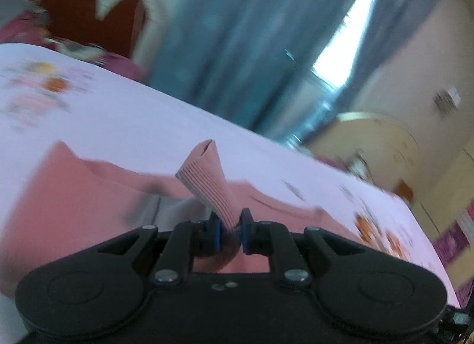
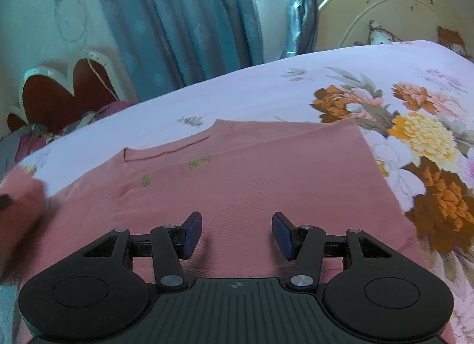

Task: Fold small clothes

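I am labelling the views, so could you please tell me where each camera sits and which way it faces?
Left wrist: on the left hand-held gripper, looking along its fingers, shut on a ribbed cuff; bed and curtain beyond.
Right wrist: on the right hand-held gripper, open above the pink garment, facing the floral sheet.
Shared: garment, bed, curtain.

Blurred bedsheet [image 1: 124, 113]; shirt [image 2: 266, 190] cut off below.
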Tool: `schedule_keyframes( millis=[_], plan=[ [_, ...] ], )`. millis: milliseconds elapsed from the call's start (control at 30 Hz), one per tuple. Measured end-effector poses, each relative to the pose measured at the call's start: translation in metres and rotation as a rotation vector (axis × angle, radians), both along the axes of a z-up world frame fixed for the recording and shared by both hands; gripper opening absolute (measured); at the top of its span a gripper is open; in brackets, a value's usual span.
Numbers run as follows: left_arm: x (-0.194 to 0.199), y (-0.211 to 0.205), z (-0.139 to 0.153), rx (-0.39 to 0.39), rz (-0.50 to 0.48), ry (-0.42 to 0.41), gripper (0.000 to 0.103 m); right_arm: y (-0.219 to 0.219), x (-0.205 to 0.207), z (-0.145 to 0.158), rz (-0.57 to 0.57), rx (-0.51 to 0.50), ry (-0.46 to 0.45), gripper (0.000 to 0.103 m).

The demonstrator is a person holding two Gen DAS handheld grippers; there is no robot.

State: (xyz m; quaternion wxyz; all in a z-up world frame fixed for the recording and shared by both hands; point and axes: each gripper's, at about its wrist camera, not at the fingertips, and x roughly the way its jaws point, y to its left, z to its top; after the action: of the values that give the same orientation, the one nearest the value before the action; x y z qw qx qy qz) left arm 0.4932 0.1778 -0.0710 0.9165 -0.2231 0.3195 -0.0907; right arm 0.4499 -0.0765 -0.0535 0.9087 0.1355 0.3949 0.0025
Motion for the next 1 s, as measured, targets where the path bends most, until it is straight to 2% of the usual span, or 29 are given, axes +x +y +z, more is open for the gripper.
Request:
schedule_keyframes(
  millis=[133,233,267,300,333,400,433,467,500,633,700,733,767,833,900,1000],
  plan=[
    [0.022,-0.052,-0.015,0.025,-0.093,0.038,0.012,-0.022,-0.013,0.004,-0.041,0.023,-0.002,0.053],
    [0.036,-0.083,-0.037,0.038,-0.143,0.093,0.014,-0.038,-0.023,0.005,-0.074,0.045,0.007,0.053],
    [0.041,-0.092,-0.049,0.015,-0.173,0.128,0.020,-0.043,-0.025,0.005,-0.085,0.059,0.012,0.053],
    [0.044,-0.099,-0.057,0.004,-0.191,0.160,0.039,-0.048,-0.028,0.005,-0.097,0.082,0.015,0.053],
    [0.045,-0.106,-0.065,0.005,-0.209,0.181,0.048,-0.053,-0.030,0.004,-0.106,0.110,0.015,0.054],
    [0.036,-0.111,-0.060,0.030,-0.220,0.124,0.069,-0.059,-0.034,0.005,-0.114,0.152,0.014,0.054],
    [0.031,-0.111,-0.056,0.047,-0.226,0.112,0.074,-0.060,-0.034,0.006,-0.108,0.164,0.010,0.063],
    [0.022,-0.109,-0.049,0.061,-0.223,0.099,0.076,-0.060,-0.035,0.008,-0.103,0.172,-0.001,0.078],
    [0.013,-0.108,-0.043,0.073,-0.216,0.077,0.076,-0.059,-0.035,0.010,-0.087,0.187,-0.016,0.081],
    [-0.024,-0.065,-0.015,0.174,-0.117,-0.014,0.077,-0.040,-0.022,0.012,-0.007,0.255,-0.014,0.080],
    [-0.043,-0.032,-0.008,0.217,-0.034,-0.013,0.077,-0.027,-0.013,0.009,0.034,0.299,-0.003,0.075],
    [-0.053,-0.014,-0.007,0.232,0.004,-0.009,0.077,-0.021,-0.008,0.005,0.052,0.324,0.016,0.067],
    [-0.063,0.004,-0.008,0.248,0.039,-0.002,0.077,-0.014,-0.003,0.000,0.063,0.352,0.040,0.057],
    [-0.080,0.034,-0.013,0.291,0.094,0.035,0.077,-0.001,0.008,-0.010,0.082,0.414,0.085,0.049],
    [-0.089,0.058,-0.025,0.308,0.142,0.105,0.076,0.011,0.016,-0.020,0.087,0.452,0.120,0.049],
    [-0.091,0.078,-0.038,0.255,0.159,0.165,0.075,0.025,0.027,-0.033,0.082,0.491,0.164,0.049]
  ],
)
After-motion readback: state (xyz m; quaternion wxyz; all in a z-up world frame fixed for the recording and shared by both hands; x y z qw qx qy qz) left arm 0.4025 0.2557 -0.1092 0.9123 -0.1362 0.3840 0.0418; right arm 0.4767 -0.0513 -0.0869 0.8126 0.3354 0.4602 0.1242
